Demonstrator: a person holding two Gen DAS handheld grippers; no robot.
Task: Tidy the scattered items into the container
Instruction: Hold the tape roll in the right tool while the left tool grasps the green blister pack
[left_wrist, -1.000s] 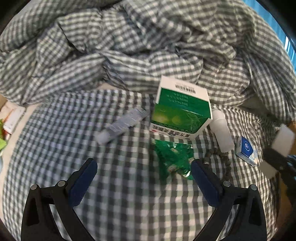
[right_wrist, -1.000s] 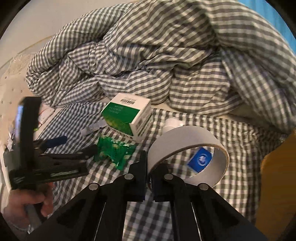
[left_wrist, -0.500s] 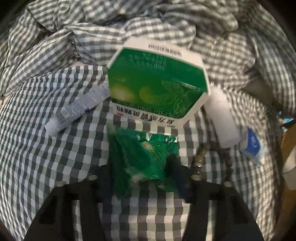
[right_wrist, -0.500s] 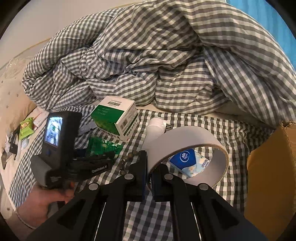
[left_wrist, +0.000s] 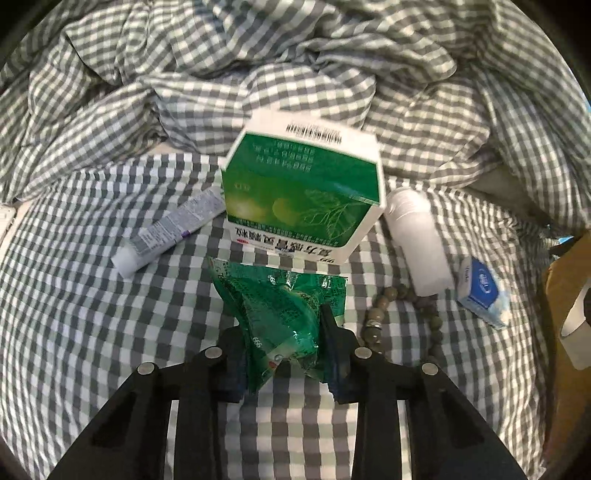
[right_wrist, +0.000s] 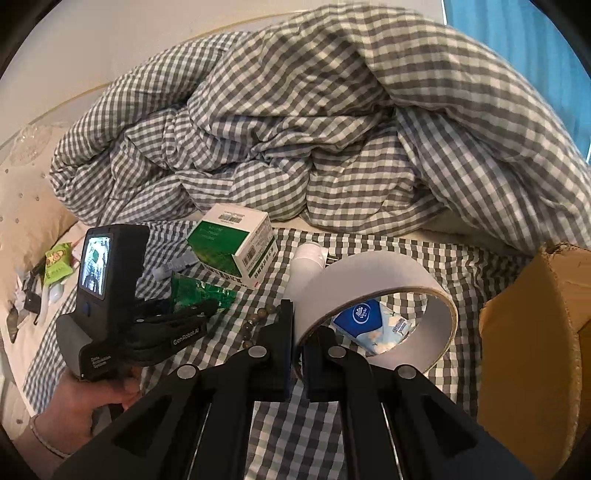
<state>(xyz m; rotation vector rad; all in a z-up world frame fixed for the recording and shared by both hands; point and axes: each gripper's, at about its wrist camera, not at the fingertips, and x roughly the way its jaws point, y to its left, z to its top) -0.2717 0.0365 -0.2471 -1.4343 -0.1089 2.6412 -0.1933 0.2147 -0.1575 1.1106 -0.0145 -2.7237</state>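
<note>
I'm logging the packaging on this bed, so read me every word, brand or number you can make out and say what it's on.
"GenRobot.AI": on the left gripper, along its black side.
"666": on the green plastic packet.
Green and white medicine box: barcodes and upside-down Chinese characters, too blurred to read.
Small tube: fine print, too small to read.
Blue tissue pack: round logo, lettering not legible.
Grey body of the left gripper: small white words, too small to read.

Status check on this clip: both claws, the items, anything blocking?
Left claw just closed on green packet. Right claw shut on tape roll. Cardboard box at right; nothing blocking.
</note>
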